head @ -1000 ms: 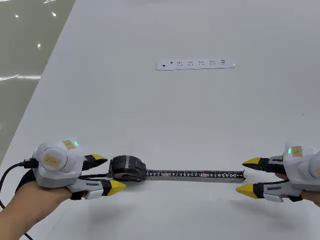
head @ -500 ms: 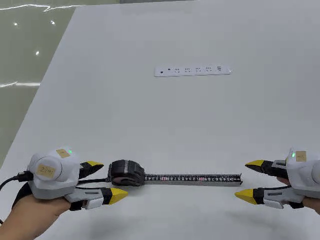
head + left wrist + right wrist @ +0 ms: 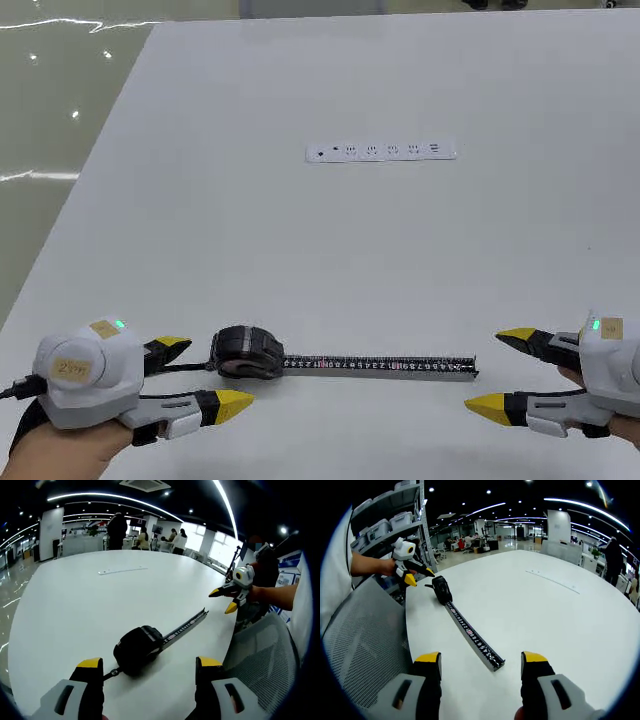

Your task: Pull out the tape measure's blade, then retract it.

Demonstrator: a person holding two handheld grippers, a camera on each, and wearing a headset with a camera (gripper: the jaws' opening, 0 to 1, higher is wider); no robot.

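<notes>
The left gripper point(image 3: 205, 372) and the right gripper point(image 3: 500, 370) are each built alike — a rounded white housing point(image 3: 95, 385), black-and-grey jaws tipped in yellow, a small green light point(image 3: 120, 324); tan stickers point(image 3: 72, 369) are stuck on the housings; a black cable point(image 3: 14, 391) is plugged into the left one's rear.

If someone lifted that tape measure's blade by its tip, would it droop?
Likely somewhat: the blade lies thin and straight on the table, so it would probably sag. The chunky black case looks heavier and may anchor it.
</notes>
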